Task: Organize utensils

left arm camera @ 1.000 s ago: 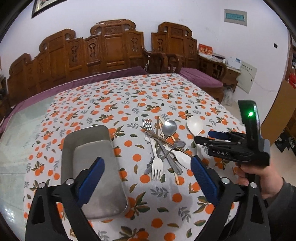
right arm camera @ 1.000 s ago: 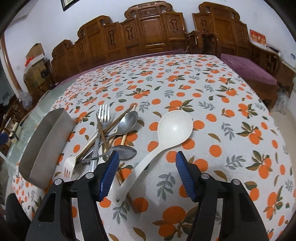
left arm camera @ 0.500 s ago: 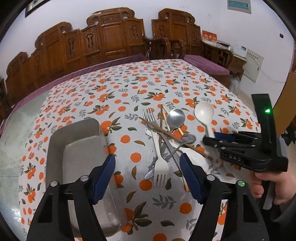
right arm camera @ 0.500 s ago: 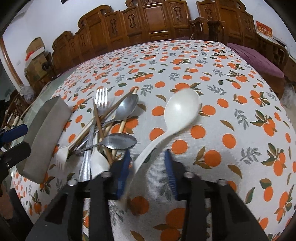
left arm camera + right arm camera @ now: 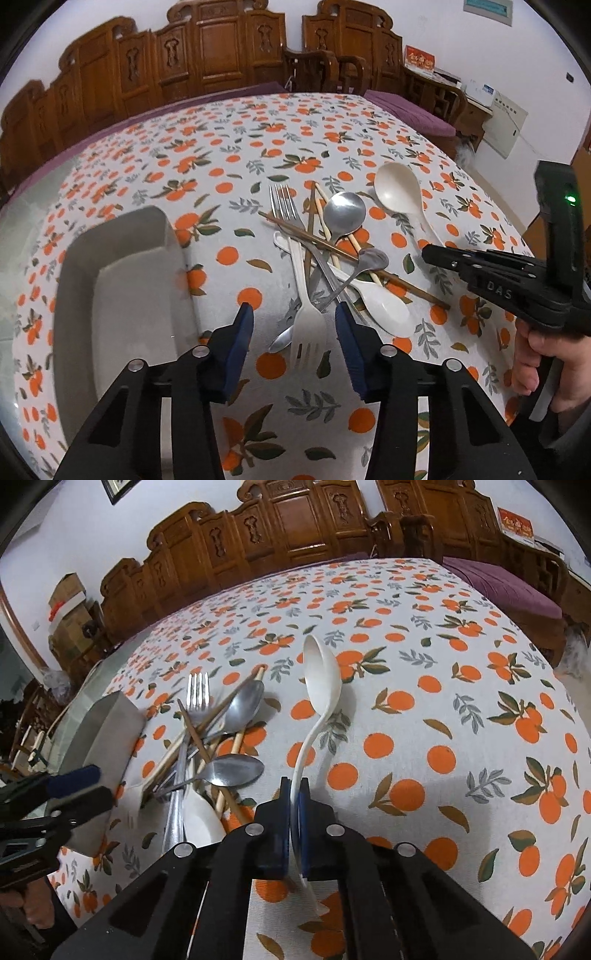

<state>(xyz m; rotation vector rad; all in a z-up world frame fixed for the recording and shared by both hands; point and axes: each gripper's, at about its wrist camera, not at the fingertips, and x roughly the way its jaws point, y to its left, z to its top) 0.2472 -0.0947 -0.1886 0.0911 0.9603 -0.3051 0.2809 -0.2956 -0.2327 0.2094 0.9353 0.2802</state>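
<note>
Tray (image 5: pixel 122 295): metal, by the surface's left edge; nothing in it, so no utensil is sorted yet.
Pile (image 5: pixel 325 266): forks, spoons and chopsticks crossed mid-surface, right of the tray.
Right gripper (image 5: pixel 294 797): jaws clamped on the white ladle (image 5: pixel 321 679) handle, bowl tipped on edge.
Left gripper (image 5: pixel 293 325): jaws wide, straddling the white fork (image 5: pixel 308 321).
Room: bare cloth toward the far and right edges; tray wall close on the left.
</note>
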